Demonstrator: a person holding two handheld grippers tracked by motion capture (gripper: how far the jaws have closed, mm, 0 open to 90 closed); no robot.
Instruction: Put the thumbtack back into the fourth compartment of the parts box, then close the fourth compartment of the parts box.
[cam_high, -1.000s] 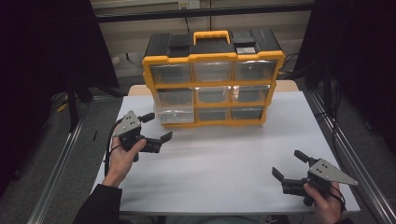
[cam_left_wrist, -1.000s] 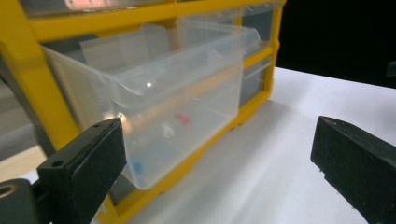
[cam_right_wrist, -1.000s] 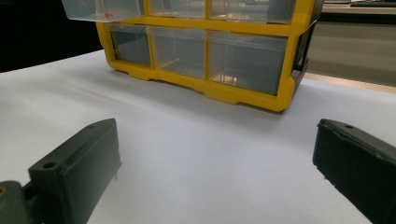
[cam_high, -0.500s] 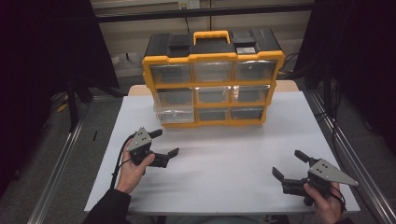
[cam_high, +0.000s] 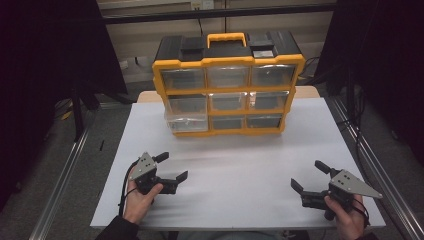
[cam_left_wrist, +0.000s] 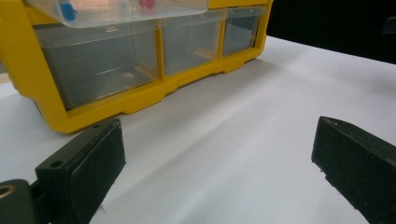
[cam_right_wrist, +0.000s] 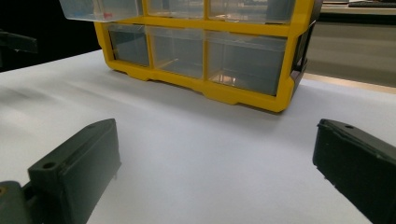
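A yellow and black drawer cabinet (cam_high: 227, 82) with clear drawers stands at the back of the white table (cam_high: 240, 170). Its middle-left drawer (cam_high: 188, 122) is pulled part way out and holds small coloured bits (cam_left_wrist: 68, 10). My left gripper (cam_high: 171, 167) rests low over the table's near left, open, with nothing between its jaws. My right gripper (cam_high: 310, 176) rests at the near right, also open and empty. In the left gripper view the cabinet's bottom row (cam_left_wrist: 140, 65) lies just ahead. The right gripper view shows the cabinet (cam_right_wrist: 210, 51) farther off.
Metal rails (cam_high: 60, 185) run along both sides of the table. A dark curtain (cam_high: 45, 75) hangs at the left and right. The white surface between the two grippers is bare.
My left gripper has drawn back from beside the cabinet toward the near edge of the table and lowered. The right gripper has stayed where it was.
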